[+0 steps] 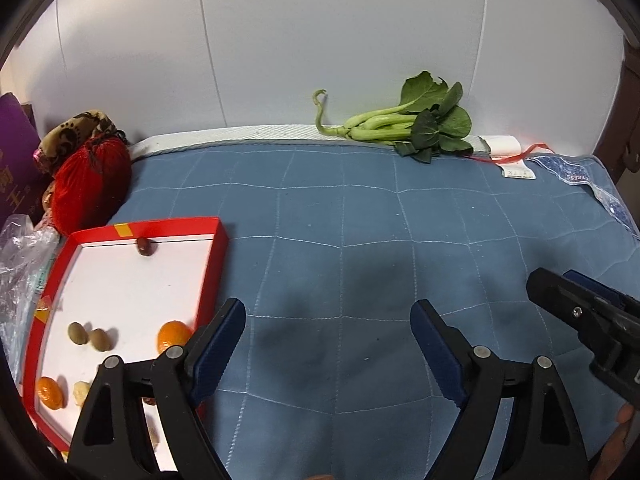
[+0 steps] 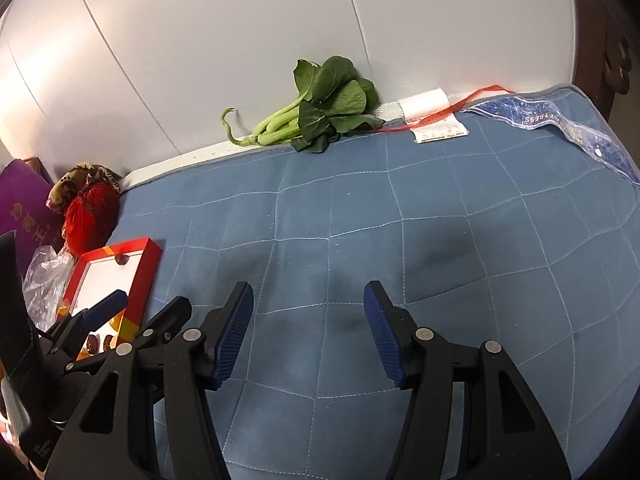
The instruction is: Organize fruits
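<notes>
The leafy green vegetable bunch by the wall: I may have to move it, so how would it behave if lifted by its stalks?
The leafy green vegetable bunch would probably droop, since its broad leaves look thin. The pale stalks look firmer, so likely the better hold. It seems light and unlikely to roll.

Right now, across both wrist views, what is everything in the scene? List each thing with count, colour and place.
Tray: one, red rim, white floor, left on the mattress.
Oranges: two, orange, in the tray's near half.
Brown fruits: two, olive-brown, side by side in the tray.
Red date: one, dark red, at the tray's far edge.
Pale piece: one, cream, beside the nearer orange.
Leafy greens: one bunch, green, far edge by the wall.
Mattress: one, blue, quilted.
Red pouch: one, behind the tray.
Purple box: one, far left.
Plastic bag: one, clear, left of the tray.
Left gripper: open, empty.
Right gripper: open, empty.
</notes>
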A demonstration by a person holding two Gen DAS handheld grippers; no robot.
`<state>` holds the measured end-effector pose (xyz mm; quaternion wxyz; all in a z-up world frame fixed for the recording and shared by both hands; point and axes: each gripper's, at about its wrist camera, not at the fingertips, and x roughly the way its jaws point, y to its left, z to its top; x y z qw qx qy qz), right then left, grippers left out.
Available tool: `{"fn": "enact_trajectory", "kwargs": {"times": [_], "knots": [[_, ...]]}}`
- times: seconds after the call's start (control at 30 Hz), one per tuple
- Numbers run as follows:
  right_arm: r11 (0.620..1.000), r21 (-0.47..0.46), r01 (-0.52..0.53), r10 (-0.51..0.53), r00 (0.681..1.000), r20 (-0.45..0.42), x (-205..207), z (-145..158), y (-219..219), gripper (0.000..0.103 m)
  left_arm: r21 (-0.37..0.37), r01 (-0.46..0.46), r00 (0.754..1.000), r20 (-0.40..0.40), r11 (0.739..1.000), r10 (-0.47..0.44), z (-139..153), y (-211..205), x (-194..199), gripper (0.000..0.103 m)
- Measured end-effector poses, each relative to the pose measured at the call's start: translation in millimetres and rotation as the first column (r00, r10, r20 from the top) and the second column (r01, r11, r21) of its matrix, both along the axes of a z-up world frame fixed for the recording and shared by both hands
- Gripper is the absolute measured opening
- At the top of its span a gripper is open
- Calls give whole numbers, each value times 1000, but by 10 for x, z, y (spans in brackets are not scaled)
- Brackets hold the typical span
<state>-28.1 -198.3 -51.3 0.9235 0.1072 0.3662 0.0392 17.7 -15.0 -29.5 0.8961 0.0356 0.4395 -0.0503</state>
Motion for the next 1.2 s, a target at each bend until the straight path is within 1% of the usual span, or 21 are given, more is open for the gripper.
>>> {"fn": "enact_trajectory", "kwargs": {"times": [0.17, 0.27, 0.33, 0.47, 0.5, 0.53, 0.63, 0.73, 0.83, 0.97, 1.0, 1.13, 1.2], "knots": [[999, -30, -45, 47, 995, 88, -100, 123, 152, 57, 34, -30, 999, 29, 999, 29, 107, 106, -93, 86], [997, -32, -66, 69, 988, 138, -160, 212, 229, 57, 74, -62, 995, 77, 995, 56, 203, 179, -204, 86], [995, -50, -88, 96, 979, 178, -215, 275, 310, 57, 98, -91, 991, 106, 991, 81, 271, 228, -289, 86], [987, -67, -147, 158, 961, 228, -319, 366, 479, 57, 93, -133, 984, 134, 987, 120, 384, 360, -520, 86], [984, -69, -165, 177, 955, 239, -367, 384, 528, 57, 98, -155, 980, 140, 983, 141, 412, 426, -620, 86], [981, -74, -179, 193, 948, 254, -427, 399, 578, 57, 99, -175, 976, 150, 980, 159, 438, 473, -697, 86], [971, -81, -225, 239, 929, 283, -571, 421, 705, 57, 112, -253, 952, 206, 961, 227, 563, 670, -994, 86], [958, -83, -276, 288, 907, 307, -748, 434, 861, 57, 114, -297, 940, 209, 948, 269, 658, 834, -1227, 86], [946, -88, -311, 323, 888, 327, -921, 428, 985, 57, 133, -327, 932, 213, 936, 295, 741, 951, -1428, 86], [925, -120, -361, 379, 847, 374, -1178, 476, 1166, 57, 153, -366, 915, 237, 918, 326, 856, 1074, -1664, 87], [919, -123, -375, 392, 831, 394, -1264, 499, 1208, 59, 160, -379, 910, 242, 912, 336, 884, 1108, -1718, 87], [907, -121, -403, 413, 794, 446, -1513, 525, 1300, 68, 152, -414, 894, 256, 898, 369, 997, 1235, -1955, 88], [897, -130, -422, 432, 779, 454, -1588, 519, 1345, 69, 146, -426, 889, 251, 893, 383, 1028, 1284, -2072, 89]]}}
